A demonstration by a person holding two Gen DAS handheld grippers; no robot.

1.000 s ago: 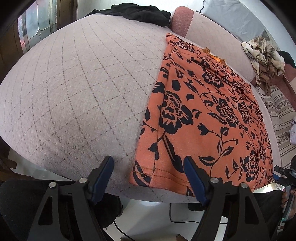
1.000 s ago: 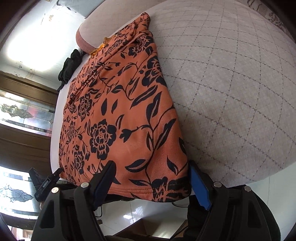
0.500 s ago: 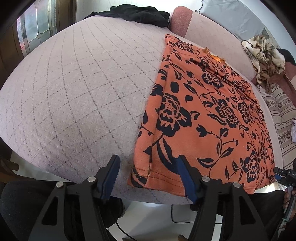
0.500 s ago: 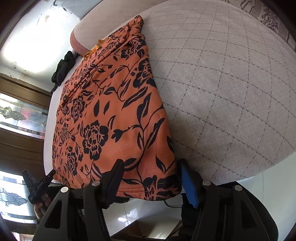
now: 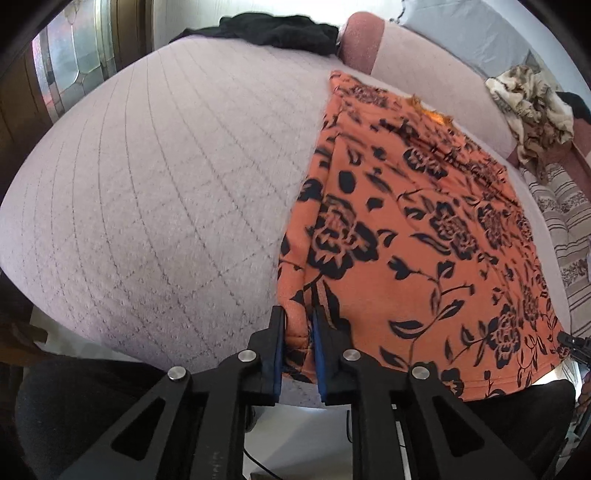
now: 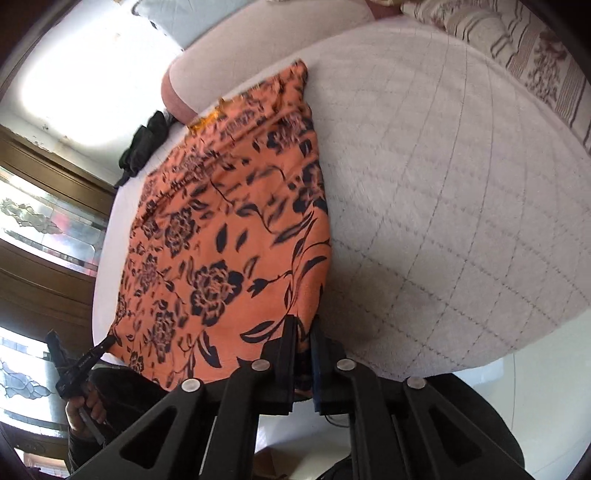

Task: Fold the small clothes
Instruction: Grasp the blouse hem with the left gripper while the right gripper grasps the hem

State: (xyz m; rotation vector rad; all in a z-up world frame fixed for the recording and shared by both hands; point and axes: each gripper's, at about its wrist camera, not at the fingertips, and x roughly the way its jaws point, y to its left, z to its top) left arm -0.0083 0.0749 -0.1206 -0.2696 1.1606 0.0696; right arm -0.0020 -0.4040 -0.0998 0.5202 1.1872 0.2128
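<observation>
An orange garment with a black flower print [image 5: 424,236] lies flat on a grey quilted bed [image 5: 166,192], its hem at the near edge. My left gripper [image 5: 298,325] is shut on the garment's near left hem corner. In the right wrist view the same garment [image 6: 229,236] spreads to the left, and my right gripper [image 6: 303,330] is shut on its near right hem corner. The left gripper also shows in the right wrist view [image 6: 79,363], at the other corner.
A black garment [image 5: 273,31] lies at the far edge of the bed. A beige patterned cloth [image 5: 532,107] lies on the pink headboard cushion [image 5: 424,55]. A striped pillow [image 6: 535,62] lies at the far right. Wood-framed glass panels [image 6: 40,229] stand to the left.
Both grippers moved forward onto the hem corners and shut on them; a second ago both stood open around the cloth.
</observation>
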